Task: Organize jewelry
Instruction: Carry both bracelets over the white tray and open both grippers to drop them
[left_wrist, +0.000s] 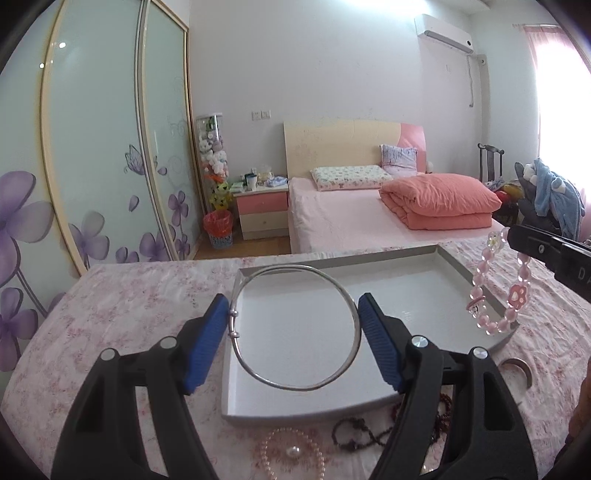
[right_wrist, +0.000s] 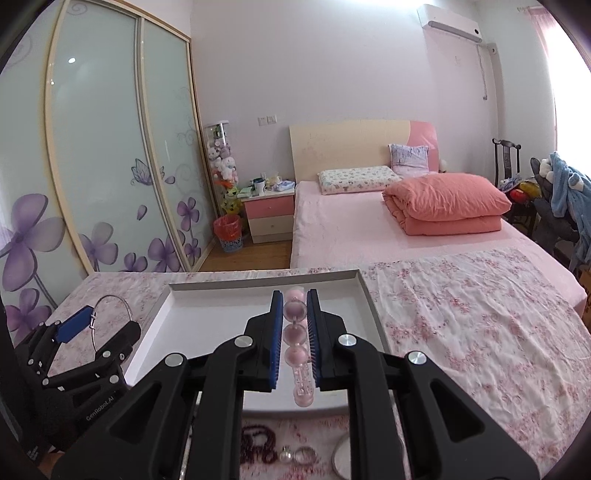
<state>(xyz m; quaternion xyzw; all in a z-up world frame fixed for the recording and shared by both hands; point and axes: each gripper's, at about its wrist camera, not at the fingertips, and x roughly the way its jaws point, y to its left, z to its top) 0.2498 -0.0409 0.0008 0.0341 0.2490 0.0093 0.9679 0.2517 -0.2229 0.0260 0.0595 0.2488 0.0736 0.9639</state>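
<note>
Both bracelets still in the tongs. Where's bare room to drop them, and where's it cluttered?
The shallow white rectangular tray is bare inside its rim. The floral cloth right of it is also free. The strip before the tray's near edge is crowded: pearl strand, dark bead strings.

Right gripper (right_wrist: 293, 343) clamps the pink bracelet (right_wrist: 296, 345) over the tray (right_wrist: 192, 317); left gripper (right_wrist: 101, 326), at nine o'clock, grips a bangle (right_wrist: 122, 301).

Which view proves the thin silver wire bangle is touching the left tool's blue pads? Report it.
Touching. The left wrist view shows the silver bangle spanning the left tool, its rim pressed against both blue pads.
</note>
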